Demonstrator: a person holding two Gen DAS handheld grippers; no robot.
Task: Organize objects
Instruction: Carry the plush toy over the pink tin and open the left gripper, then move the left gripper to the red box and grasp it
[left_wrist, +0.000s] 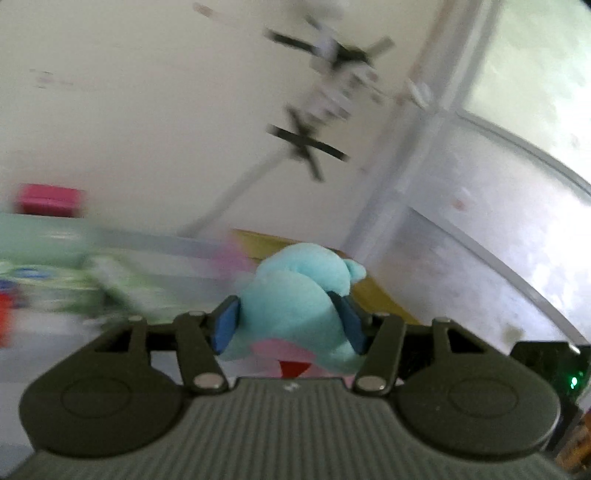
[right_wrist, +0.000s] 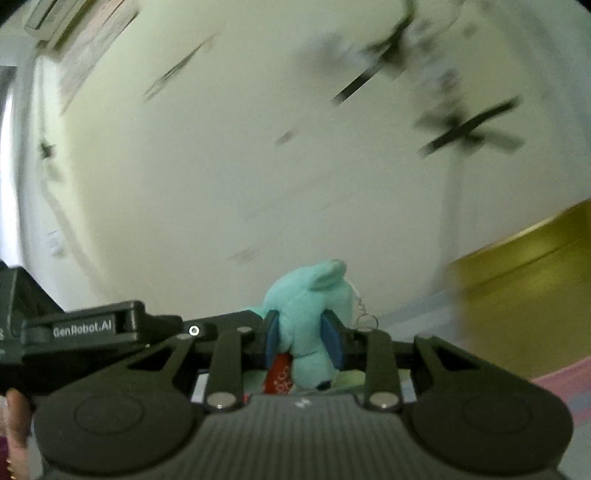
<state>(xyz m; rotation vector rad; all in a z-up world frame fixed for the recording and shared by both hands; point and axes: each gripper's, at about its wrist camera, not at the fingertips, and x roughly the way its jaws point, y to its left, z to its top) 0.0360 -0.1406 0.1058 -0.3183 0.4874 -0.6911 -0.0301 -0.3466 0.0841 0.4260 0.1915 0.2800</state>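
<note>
Claws on both hands were clamped on one turquoise plush toy (left_wrist: 295, 306): the left claw (left_wrist: 286, 321) squeezed its body, the right claw (right_wrist: 304, 338) its head end. Toy hung in the air, with a keyring (right_wrist: 367, 319) and a red tag (right_wrist: 279, 376). Behind it stood a blurred yellow box (right_wrist: 524, 280); its contents were not visible.

"GenRobot.AI" in pale letters on the black gripper body (right_wrist: 83, 326) at nine o'clock of the right wrist view; white lettering on the red tag (right_wrist: 279, 376) under the teal plush toy (right_wrist: 306, 314), too blurred to read; nothing legible in the left wrist view
</note>
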